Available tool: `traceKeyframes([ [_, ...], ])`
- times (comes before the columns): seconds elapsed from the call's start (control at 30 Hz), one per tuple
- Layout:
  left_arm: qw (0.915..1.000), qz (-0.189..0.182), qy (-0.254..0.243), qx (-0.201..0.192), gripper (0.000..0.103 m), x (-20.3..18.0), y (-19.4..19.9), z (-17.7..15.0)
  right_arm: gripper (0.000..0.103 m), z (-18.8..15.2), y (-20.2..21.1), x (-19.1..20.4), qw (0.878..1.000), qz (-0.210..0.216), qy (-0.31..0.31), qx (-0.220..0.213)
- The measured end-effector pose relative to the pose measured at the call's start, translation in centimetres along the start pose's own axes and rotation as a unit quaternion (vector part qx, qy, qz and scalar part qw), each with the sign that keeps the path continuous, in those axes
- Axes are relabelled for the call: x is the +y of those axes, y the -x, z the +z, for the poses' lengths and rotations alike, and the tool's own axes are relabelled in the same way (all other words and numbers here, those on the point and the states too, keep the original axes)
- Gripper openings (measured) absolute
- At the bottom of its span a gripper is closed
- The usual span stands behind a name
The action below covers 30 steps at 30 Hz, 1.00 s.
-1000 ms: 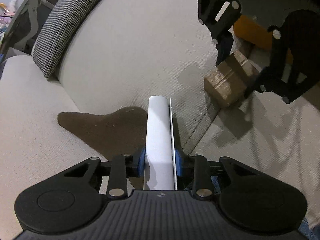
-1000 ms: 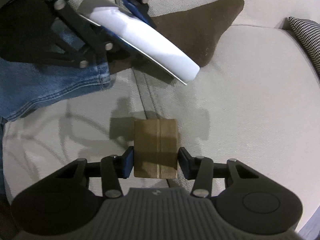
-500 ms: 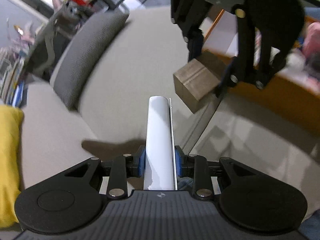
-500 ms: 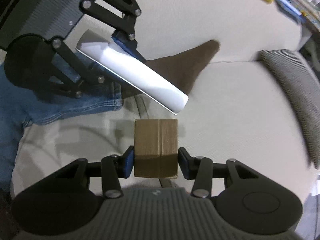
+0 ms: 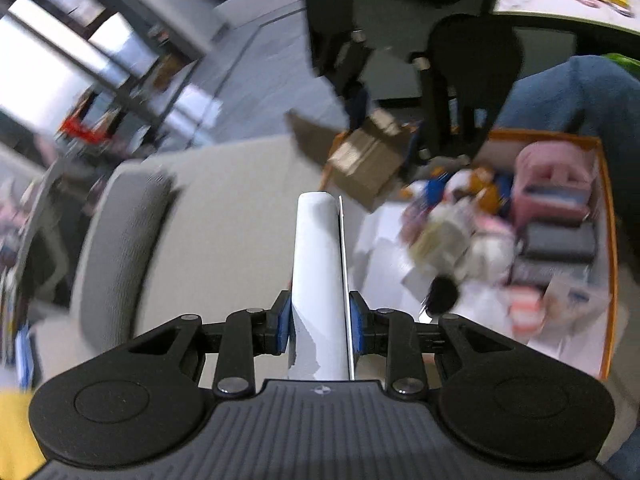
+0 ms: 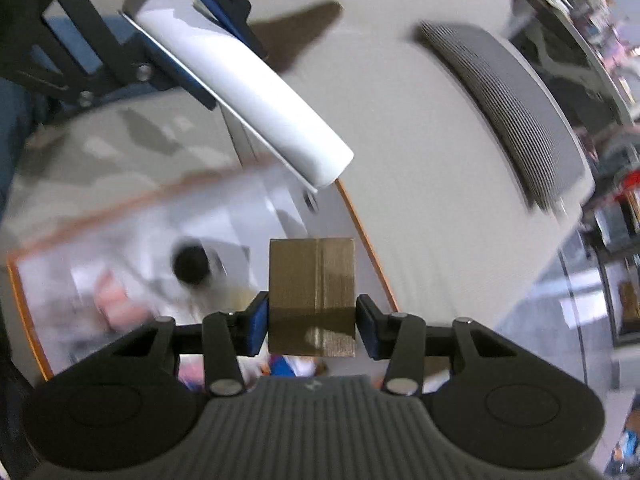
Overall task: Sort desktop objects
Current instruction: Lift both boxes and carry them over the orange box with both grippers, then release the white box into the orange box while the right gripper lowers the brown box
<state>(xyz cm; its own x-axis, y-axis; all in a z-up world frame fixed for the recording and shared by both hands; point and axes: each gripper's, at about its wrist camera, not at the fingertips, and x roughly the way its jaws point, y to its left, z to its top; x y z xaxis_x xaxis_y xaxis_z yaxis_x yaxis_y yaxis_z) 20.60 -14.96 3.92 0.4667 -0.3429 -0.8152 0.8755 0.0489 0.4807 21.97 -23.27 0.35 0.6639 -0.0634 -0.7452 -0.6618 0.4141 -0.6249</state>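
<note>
My left gripper [image 5: 319, 328] is shut on a long white flat case [image 5: 318, 264] that sticks out forward between its blue pads. My right gripper [image 6: 312, 322] is shut on a small brown cardboard box [image 6: 312, 296] with a tape seam. Both are lifted off the beige sofa. The right wrist view shows the left gripper [image 6: 208, 36] at upper left with the white case [image 6: 248, 100] slanting down over an orange-rimmed white table [image 6: 362, 224]. Seen from the left wrist, the cardboard box [image 5: 366, 164] hangs ahead under the blurred black right gripper.
The orange-rimmed table [image 5: 606, 216] holds several blurred items: a pink box [image 5: 554, 168], a dark grey box [image 5: 560, 242], a black round thing [image 5: 442, 294]. A houndstooth cushion [image 6: 516, 108] lies on the sofa [image 6: 420, 200]. A blue-jeaned leg [image 5: 576, 92] is at right. Shelves stand beyond.
Both grippers rose from the sofa seat and swung toward the orange-rimmed table, each keeping its object. The table's clutter has come into view; the brown patch on the sofa fell behind.
</note>
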Motion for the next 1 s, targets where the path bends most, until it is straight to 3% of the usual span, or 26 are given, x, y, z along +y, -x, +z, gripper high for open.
traceKeyframes([
  [0.23, 0.9983, -0.042, -0.039, 0.01, 0.033, -1.9, -5.6, 3.1, 0.048, -5.2, -1.0, -1.8, 0.999, -0.002, -0.029, 0.016],
  [0.33, 0.9976, -0.044, -0.048, 0.024, 0.033, -1.8, -8.2, 3.1, 0.048, -6.3, -1.4, -2.5, 0.999, 0.009, -0.044, -0.004],
  [0.43, 0.9966, -0.053, -0.055, 0.029, 0.033, -1.6, -10.0, 3.1, 0.047, -6.4, -1.9, -3.7, 0.997, 0.023, -0.069, -0.026],
  [0.6, 0.9952, -0.077, -0.054, 0.027, 0.033, -1.2, -12.1, 3.4, 0.047, -5.9, -2.7, -3.7, 0.997, 0.024, -0.055, -0.037],
  [0.73, 0.9933, -0.088, -0.068, 0.032, 0.033, -1.5, -13.5, 2.9, 0.047, -5.3, -3.3, -4.0, 0.998, 0.02, -0.04, -0.035],
  [1.0, 0.9932, -0.097, -0.047, 0.046, 0.034, -0.6, -14.7, 1.2, 0.047, -4.2, -4.9, -3.2, 0.999, 0.014, -0.016, -0.029],
])
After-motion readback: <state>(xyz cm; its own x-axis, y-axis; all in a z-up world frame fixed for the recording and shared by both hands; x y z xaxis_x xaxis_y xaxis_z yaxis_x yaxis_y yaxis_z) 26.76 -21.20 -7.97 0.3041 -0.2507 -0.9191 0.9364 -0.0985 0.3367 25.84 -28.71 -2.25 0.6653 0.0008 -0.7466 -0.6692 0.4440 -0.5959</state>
